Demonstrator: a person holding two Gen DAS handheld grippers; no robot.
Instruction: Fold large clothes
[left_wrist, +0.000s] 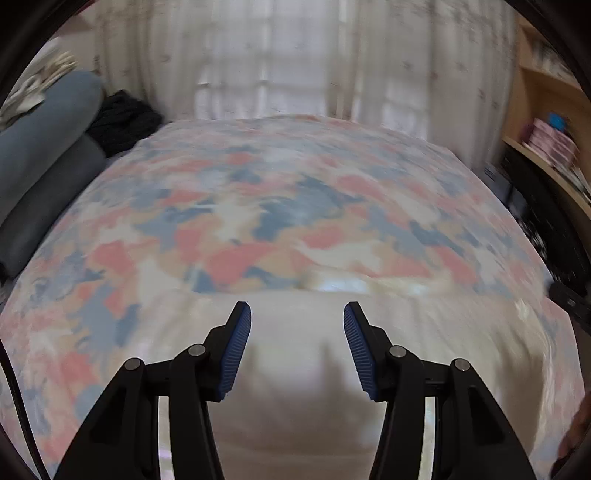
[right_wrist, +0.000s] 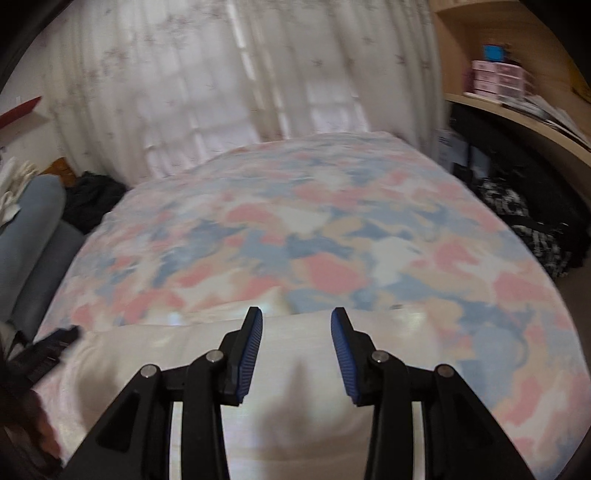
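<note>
A pale cream garment (left_wrist: 295, 369) lies spread flat on the near part of a bed with a pink, blue and beige patterned cover (left_wrist: 280, 206). My left gripper (left_wrist: 297, 314) is open and empty above the garment. In the right wrist view the same garment (right_wrist: 295, 387) lies under my right gripper (right_wrist: 296, 319), which is also open and empty. The other gripper shows dimly at the right edge of the left wrist view (left_wrist: 569, 299) and at the left edge of the right wrist view (right_wrist: 48, 350). Both views are motion-blurred.
White curtains (left_wrist: 280, 62) hang behind the bed. Grey-blue cushions (left_wrist: 40, 155) and a dark clothes pile (left_wrist: 125, 118) lie at the left. A wooden shelf with boxes (right_wrist: 498, 77) and a dark patterned bag (right_wrist: 532, 229) stand at the right.
</note>
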